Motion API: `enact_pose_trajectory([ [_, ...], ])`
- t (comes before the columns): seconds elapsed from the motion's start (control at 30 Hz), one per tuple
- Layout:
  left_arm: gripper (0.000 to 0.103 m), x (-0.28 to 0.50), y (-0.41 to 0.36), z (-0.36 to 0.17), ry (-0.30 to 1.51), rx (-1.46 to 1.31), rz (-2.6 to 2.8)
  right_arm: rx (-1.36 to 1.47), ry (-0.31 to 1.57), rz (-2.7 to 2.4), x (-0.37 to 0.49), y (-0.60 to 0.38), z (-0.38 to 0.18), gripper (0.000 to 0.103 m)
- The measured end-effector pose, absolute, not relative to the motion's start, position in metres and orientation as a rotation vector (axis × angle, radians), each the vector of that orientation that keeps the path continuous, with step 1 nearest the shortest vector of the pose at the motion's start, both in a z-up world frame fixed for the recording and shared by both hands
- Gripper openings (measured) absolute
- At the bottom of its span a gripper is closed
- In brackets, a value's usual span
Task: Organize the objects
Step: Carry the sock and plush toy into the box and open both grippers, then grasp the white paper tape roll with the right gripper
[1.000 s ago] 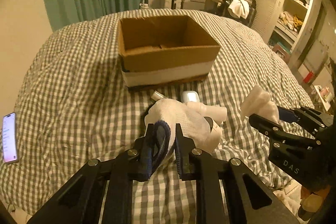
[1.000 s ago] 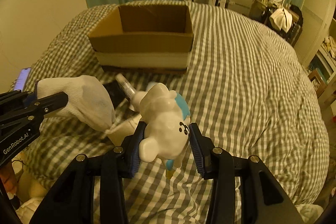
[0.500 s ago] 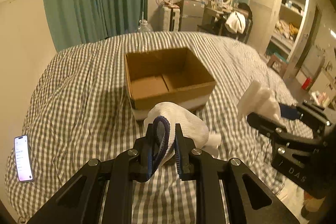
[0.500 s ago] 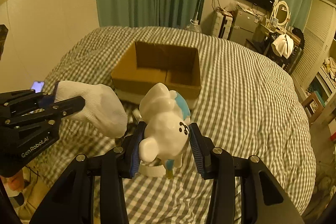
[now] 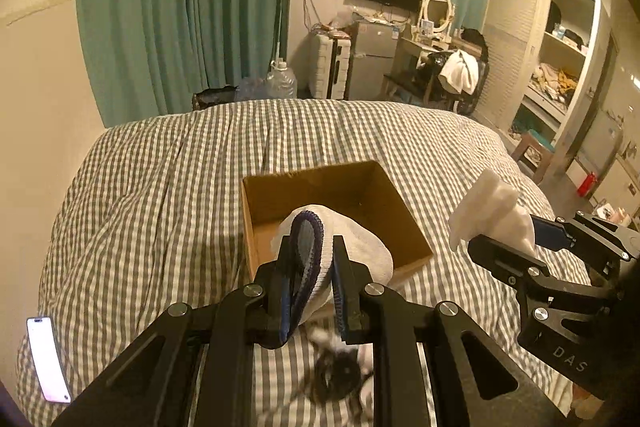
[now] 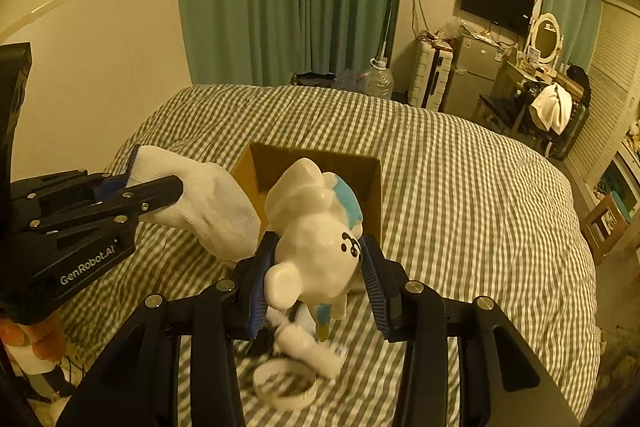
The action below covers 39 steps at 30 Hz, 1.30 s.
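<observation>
My left gripper (image 5: 310,269) is shut on the blue-edged cuff of a white glove (image 5: 360,247), held in the air over the near edge of an open cardboard box (image 5: 260,203). The glove also shows in the right wrist view (image 6: 208,195). My right gripper (image 6: 316,267) is shut on a white toy animal with a blue patch (image 6: 316,227), held above the bed in front of the box (image 6: 248,167). In the left wrist view the toy (image 5: 492,211) and right gripper (image 5: 516,239) are to the right of the box.
The box stands on a grey checked bedspread (image 5: 160,195). Below the grippers lie a roll of white tape (image 6: 286,385), a white tube (image 6: 308,347) and a dark object (image 5: 336,375). A phone (image 5: 46,359) lies at the bed's left edge. Furniture stands beyond the bed.
Both grippers have risen from the bed and moved toward the box, carrying the glove and the toy. The small items stayed on the bedspread below.
</observation>
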State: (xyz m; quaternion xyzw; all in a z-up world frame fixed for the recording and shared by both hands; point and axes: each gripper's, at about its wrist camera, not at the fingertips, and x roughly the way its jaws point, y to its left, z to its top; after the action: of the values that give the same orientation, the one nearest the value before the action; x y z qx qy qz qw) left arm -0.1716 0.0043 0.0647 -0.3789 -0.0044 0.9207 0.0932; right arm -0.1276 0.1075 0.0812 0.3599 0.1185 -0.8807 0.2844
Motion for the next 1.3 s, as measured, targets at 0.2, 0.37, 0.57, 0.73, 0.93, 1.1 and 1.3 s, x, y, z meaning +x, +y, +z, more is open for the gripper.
enact_pose_trajectory([
  [0.2,0.017,-0.228,0.011,0.053,0.013,-1.120,2.745,0.999,0.282,-2.348,-0.196,0.089,0.073,0.041],
  [0.37,0.014,-0.268,0.012,0.026,0.010,-1.129,2.745,1.081,0.253,-2.331,-0.250,0.073,0.040,0.041],
  [0.57,0.014,-0.294,0.011,-0.022,0.015,-1.246,2.721,1.180,0.249,-2.298,-0.286,0.061,-0.007,0.041],
  [0.73,0.014,-0.300,0.004,-0.047,0.011,-1.357,2.666,1.214,0.247,-2.275,-0.286,0.054,-0.032,0.041],
  [0.93,0.024,-0.278,0.003,-0.016,0.031,-1.321,2.665,1.165,0.100,-2.307,-0.276,0.071,-0.006,0.069],
  [1.1,0.078,-0.243,-0.001,0.036,0.010,-1.230,2.712,1.047,0.093,-2.397,-0.247,0.095,0.058,0.080],
  [1.3,0.095,-0.185,-0.021,0.087,-0.004,-1.122,2.761,0.928,0.142,-2.459,-0.188,0.119,0.122,0.091],
])
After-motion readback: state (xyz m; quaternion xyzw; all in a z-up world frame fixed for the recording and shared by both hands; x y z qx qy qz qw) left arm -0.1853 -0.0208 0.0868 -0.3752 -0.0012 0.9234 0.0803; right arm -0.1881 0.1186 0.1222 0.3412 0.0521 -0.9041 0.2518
